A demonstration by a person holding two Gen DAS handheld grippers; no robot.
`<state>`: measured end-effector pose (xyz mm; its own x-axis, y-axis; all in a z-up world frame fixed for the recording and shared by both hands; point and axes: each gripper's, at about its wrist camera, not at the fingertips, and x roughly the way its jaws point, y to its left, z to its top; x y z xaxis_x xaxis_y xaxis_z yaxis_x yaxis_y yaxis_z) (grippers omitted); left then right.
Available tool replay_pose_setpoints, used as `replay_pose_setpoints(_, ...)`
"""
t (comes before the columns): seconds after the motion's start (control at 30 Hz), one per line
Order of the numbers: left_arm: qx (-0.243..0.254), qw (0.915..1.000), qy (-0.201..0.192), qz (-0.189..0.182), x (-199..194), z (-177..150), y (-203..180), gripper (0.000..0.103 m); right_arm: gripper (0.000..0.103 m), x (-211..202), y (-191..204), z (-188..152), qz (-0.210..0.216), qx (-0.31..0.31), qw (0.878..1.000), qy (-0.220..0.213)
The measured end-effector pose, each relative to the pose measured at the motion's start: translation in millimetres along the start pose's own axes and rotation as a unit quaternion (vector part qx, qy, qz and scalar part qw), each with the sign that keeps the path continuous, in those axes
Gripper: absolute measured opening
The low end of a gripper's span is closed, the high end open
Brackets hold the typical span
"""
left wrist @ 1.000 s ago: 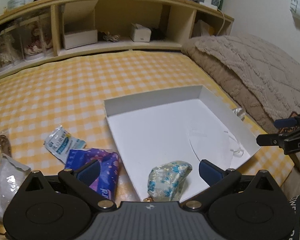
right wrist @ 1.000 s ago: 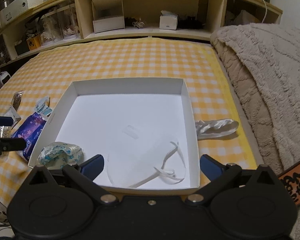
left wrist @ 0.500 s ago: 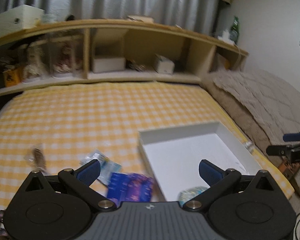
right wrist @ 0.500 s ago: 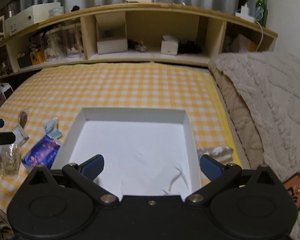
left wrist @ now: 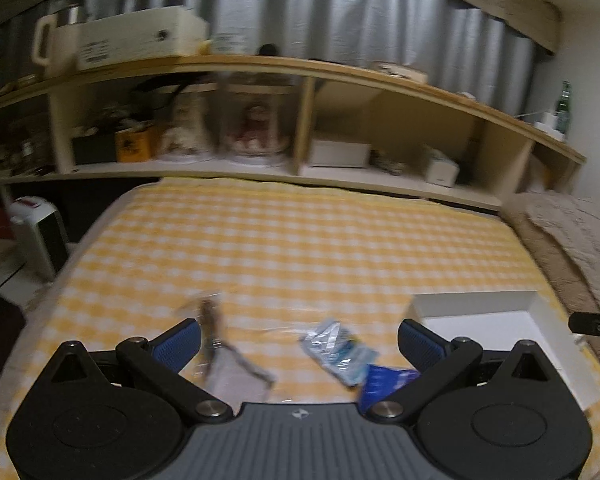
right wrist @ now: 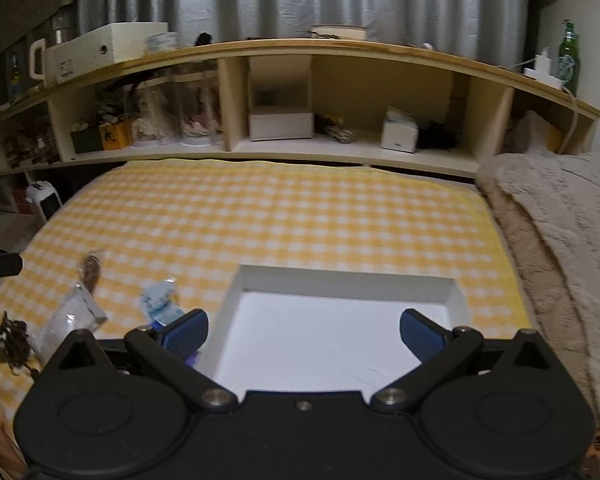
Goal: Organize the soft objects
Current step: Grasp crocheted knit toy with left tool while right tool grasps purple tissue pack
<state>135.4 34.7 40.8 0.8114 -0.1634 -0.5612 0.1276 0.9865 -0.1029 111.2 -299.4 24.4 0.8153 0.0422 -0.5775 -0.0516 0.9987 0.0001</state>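
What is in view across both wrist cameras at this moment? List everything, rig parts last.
Tray: 1, white, shallow, on the checked cloth, near right.
Checked cloth: 1, yellow and white, covers the bed.
Pale blue packet: 1, left of the tray.
Purple-blue packet: 1, partly hidden by the left gripper.
Clear bag: 1, whitish, further left.
Small clear packet: 1, brown contents, behind the clear bag.
Dark tangled item: 1, cloth's left edge; cannot identify.
Blanket: 1, beige, right.
Shelf unit: 1, wooden, behind the bed, holding boxes and jars.
Green bottle: 1, shelf top, right.
Left gripper: open, empty.
Right gripper: open, empty.
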Motion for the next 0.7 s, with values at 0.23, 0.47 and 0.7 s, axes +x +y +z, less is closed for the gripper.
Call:
replay_pose_setpoints(0.23,-0.025,0.9979,0.024,0.054,9,-5,42,0.103,0.103,31,47,5,0.028,0.025,0.999,0.002)
replay_pose_setpoints(0.47,-0.045,0.9911,0.071,0.103,24,-17,72,0.103,0.103,63,93,-1,0.023,0.053,0.998,0.019)
replay_pose_setpoints(0.7,-0.076,0.9803,0.127,0.130,41,-31,98,0.103,0.103,93,124,-13,0.027,0.099,0.992,0.067)
